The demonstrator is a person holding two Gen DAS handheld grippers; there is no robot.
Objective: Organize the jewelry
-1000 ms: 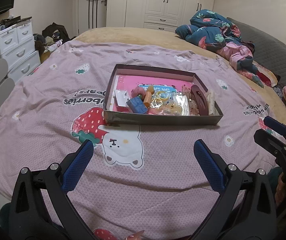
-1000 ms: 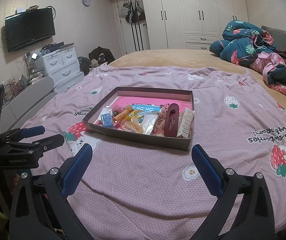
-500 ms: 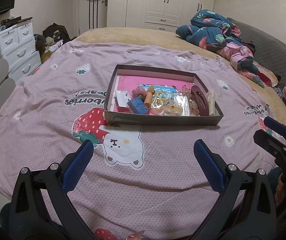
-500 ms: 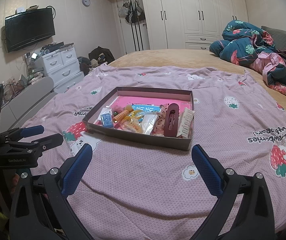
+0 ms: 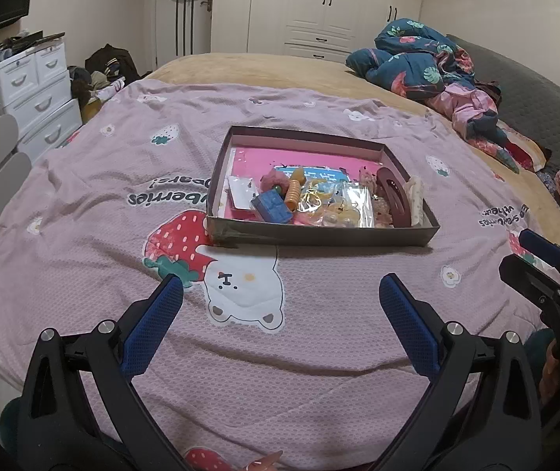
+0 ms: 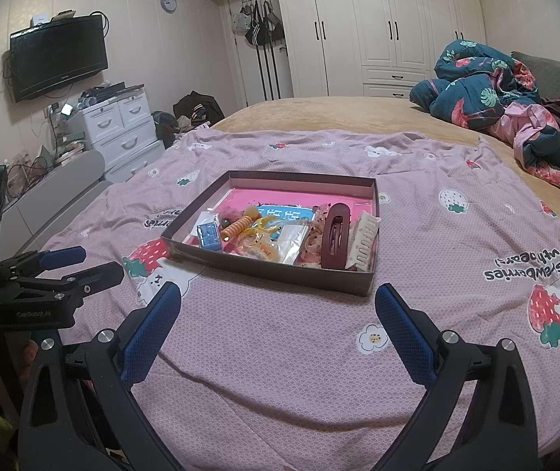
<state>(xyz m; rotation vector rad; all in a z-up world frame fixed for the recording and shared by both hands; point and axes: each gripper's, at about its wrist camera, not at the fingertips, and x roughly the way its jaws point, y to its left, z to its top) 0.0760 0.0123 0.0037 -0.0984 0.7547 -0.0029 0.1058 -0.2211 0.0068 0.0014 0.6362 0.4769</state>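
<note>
Hovering low over the pink strawberry bedspread [image 5: 84,235], at the near edge: left gripper [image 5: 280,286] and right gripper [image 6: 278,290], tongs spread wide on each, nothing between the blue pads. Hardly any change against a second ago, only a slight drift of both views; same box, same heap. So no progress to read from that short span.

Sitting at about 12 o'clock from the left gripper and 11 to 12 o'clock from the right: shallow dark cardboard box [image 5: 319,235], long side running 9 to 3 in the left wrist view. Crowded into its near half: maroon hair claw [image 6: 335,235], cream comb clip [image 6: 364,239] just beside it at 3 o'clock, small blue box [image 5: 272,206], orange spiral tie [image 6: 237,229], clear packets between. Far half bare pink.

Maroon hair claw lying flat, long axis roughly 12 to 6 in the right wrist view, 11 to 5 in the left.

Fitting either a jumble awaiting sorting or pieces already gathered in; impossible to tell which.
</note>
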